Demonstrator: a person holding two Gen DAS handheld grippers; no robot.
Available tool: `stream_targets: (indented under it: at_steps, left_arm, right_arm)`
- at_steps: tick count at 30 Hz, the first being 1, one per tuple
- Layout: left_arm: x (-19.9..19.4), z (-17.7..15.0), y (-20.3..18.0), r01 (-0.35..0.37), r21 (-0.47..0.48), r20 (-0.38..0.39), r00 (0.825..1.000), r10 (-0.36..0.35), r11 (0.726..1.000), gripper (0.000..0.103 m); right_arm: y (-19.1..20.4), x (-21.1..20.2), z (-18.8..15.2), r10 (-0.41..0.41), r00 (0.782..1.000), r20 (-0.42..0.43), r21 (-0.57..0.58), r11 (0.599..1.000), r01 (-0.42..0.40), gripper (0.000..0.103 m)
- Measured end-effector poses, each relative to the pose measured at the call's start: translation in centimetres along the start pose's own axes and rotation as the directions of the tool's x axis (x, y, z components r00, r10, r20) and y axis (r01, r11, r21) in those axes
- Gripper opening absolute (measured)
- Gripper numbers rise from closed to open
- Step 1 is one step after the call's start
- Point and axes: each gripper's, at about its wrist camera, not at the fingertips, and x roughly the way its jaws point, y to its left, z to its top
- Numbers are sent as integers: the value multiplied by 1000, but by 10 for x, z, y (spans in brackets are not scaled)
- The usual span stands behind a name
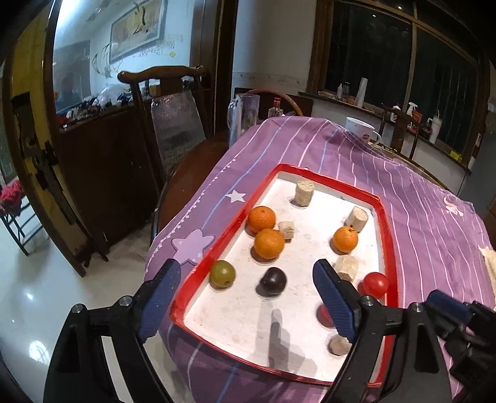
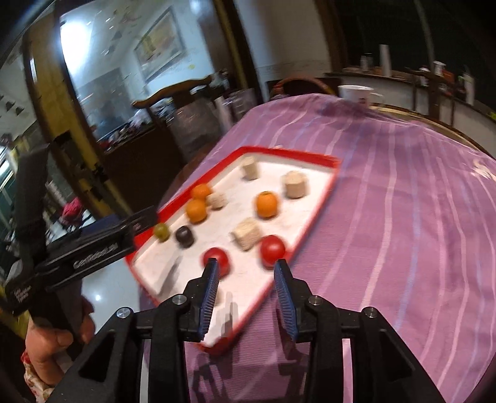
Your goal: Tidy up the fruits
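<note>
- Your left tongs (image 1: 246, 297) gape wide over the red-rimmed tray (image 1: 389, 235), gripping nothing.
- Your right tongs (image 2: 246, 272) stand partly open, empty, just short of two red tomatoes (image 2: 272, 248).

A dark wooden chair (image 1: 164, 80) stands beside the surface under its purple striped cloth (image 1: 418, 198). A framed painting (image 1: 138, 29) hangs on the white wall; dark windows (image 1: 400, 65) behind; glossy pale floor (image 1: 34, 297).

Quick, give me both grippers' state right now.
Left gripper: open, holding nothing.
Right gripper: open, holding nothing.
</note>
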Motion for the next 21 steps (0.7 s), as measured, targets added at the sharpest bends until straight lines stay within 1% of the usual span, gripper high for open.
stream_targets:
  at_steps: [4,8,14,21]
  left_arm:
    - [-9,-1,-20,-28,44,20,999,27,999,87]
    - [-17,-1,-41,-41,83,39,999,37,996,87]
    - [-24,-2,-65,-48,126,54,998,41,991,90]
    - [-24,-4,-87,-33,160,40,999,26,987,90]
  right_arm:
    - [-22,-11,-2,-37,999,22,70,997,35,46]
    - [-35,-23,-4,-64,997,48,98,993,59,48]
    - [-45,-37,-8,-59,995,76,112,992,50,51]
    - [-61,-41,-11,-64,995,82,143,988,52,55]
